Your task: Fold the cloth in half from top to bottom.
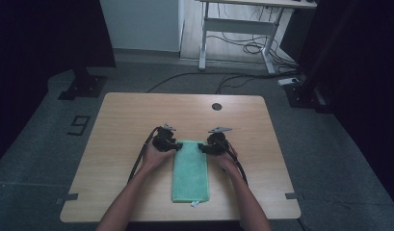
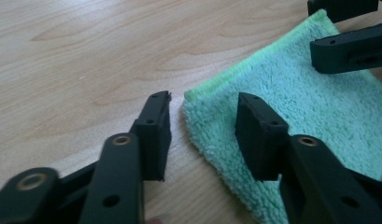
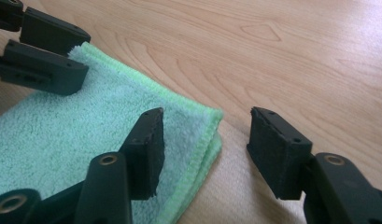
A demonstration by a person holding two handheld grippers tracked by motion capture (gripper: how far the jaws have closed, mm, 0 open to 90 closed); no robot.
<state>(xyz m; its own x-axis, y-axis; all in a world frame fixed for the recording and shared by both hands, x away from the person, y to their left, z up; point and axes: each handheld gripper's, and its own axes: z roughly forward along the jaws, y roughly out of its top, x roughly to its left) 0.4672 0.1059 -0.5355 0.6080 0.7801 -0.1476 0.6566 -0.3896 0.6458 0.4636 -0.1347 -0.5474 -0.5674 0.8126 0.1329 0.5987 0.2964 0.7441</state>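
On the near half of the wooden table (image 1: pixel 122 120), a green towel (image 1: pixel 190 171) is lying flat. It is folded into a long strip that is running away from me, and a small white tag is poking out at its near end. In the right gripper view I am seeing two layers at its corner (image 3: pixel 212 122), one on top of the other.

I am holding the left gripper (image 1: pixel 173 145) at the far left corner of the towel. Its jaws are standing apart, with one jaw over the bare wood and the other over the fluffy cloth, so the towel's corner (image 2: pixel 191 100) is sitting in the gap. The pads are not pinching it.

I am holding the right gripper (image 1: pixel 204 147) at the far right corner. Its jaws are standing apart too, one over the towel and one over the wood, with the stitched edge between them. Nothing is being squeezed there either.

Both of my hands are sitting just beside the towel, one on each side. Far back on the table a small dark round hole (image 1: pixel 216 106) is showing. Past the table, cables (image 1: pixel 242 48) are lying on the grey floor under a white desk frame (image 1: pixel 233 26).
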